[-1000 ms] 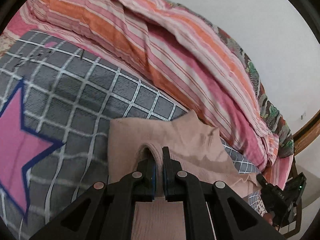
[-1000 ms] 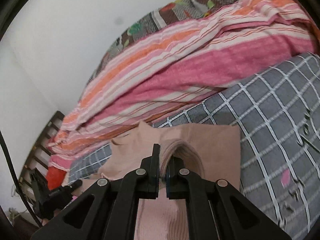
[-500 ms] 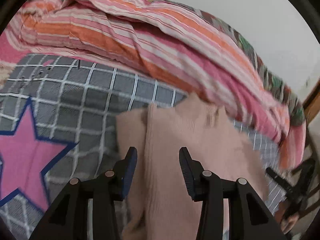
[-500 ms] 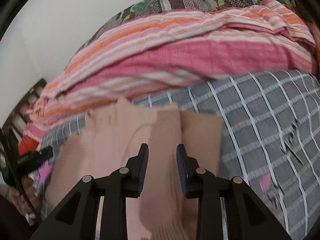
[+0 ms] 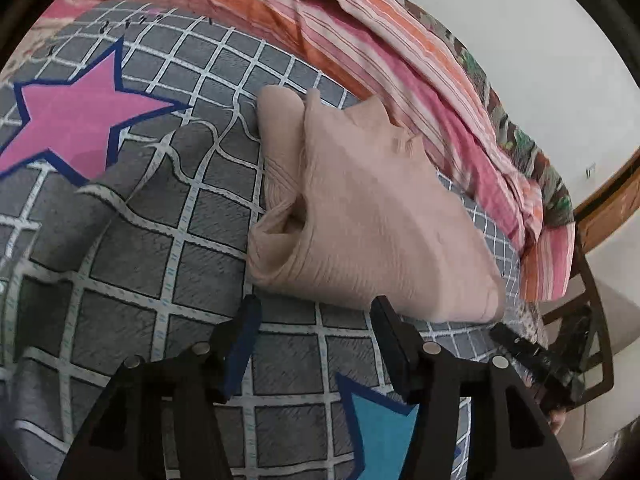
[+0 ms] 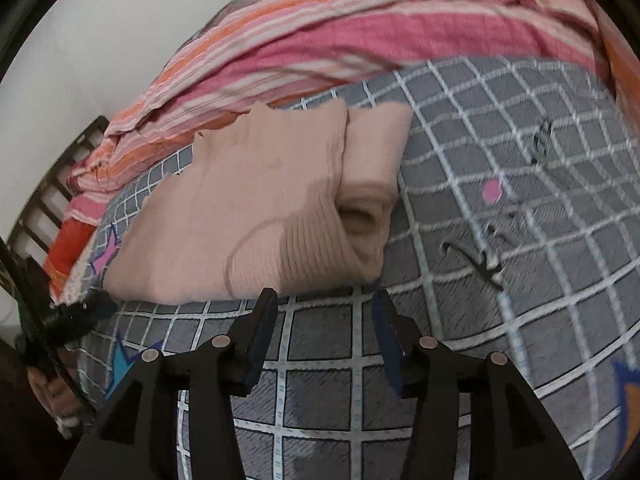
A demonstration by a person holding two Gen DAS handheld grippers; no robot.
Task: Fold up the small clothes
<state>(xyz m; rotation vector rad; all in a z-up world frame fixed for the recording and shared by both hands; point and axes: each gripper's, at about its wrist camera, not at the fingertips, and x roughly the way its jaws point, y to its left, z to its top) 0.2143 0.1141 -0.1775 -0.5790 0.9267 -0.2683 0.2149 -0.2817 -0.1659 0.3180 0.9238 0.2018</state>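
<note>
Garment: your peach knit top [image 5: 372,216] lies folded on the checked bedspread [image 5: 168,216], near the striped blanket [image 5: 360,40] bunched along the wall.
Fold so far: one side is turned over the middle, with a rolled cuff or sleeve end gaping at the near edge; it reads as a narrow, doubled bundle.
Left gripper [image 5: 316,316]: your jaws are opening, nothing between them, tips just short of the near hem.
Right gripper [image 6: 324,312]: same, jaws opening and empty, just in front of the top [image 6: 256,200].
Done: the cloth is let go and resting flat.
Left: probably tidying that loose end, maybe one more fold; I can't tell whether other clothes are waiting.
</note>
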